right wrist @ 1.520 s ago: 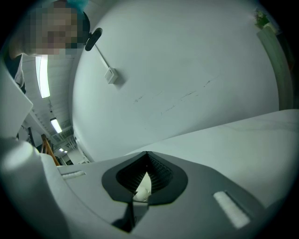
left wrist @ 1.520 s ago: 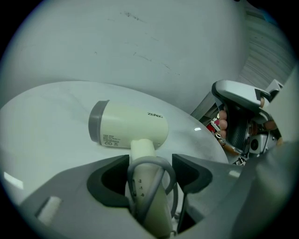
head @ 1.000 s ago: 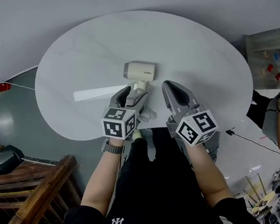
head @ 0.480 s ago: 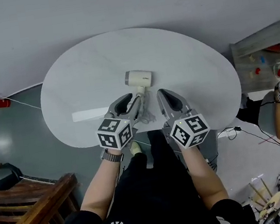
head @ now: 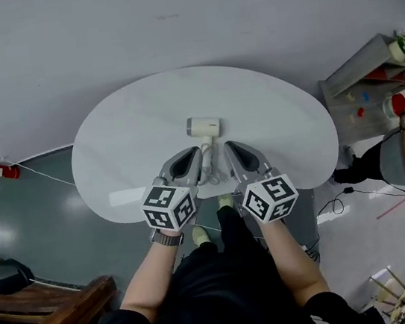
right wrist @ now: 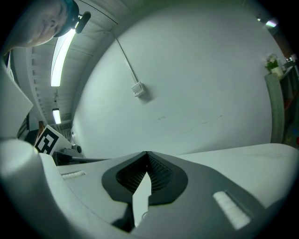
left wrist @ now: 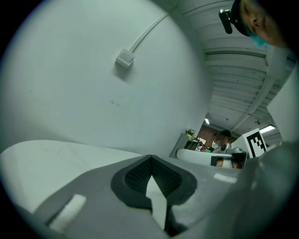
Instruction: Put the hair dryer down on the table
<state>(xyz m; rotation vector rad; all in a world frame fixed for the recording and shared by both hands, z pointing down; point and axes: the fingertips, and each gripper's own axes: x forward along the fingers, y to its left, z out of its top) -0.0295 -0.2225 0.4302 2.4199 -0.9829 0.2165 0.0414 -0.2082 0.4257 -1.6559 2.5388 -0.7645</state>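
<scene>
Cream-white hair dryer [head: 203, 127] flat on white oval table [head: 122, 132], handle end partly hidden between grey left gripper [head: 195, 153] and grey right gripper [head: 228, 148]; contact with either impossible to judge. Both jaw pairs pressed together, pinching nothing.

The pale, oval table [head: 269, 102] carries a white hair dryer [head: 203, 127]. It lies on its side near the middle, with its handle pointing toward the near edge.

The cream-white hair dryer [head: 203, 127] lies flat mid-surface [head: 124, 139], barrel crosswise, handle pointing toward the near edge.
</scene>
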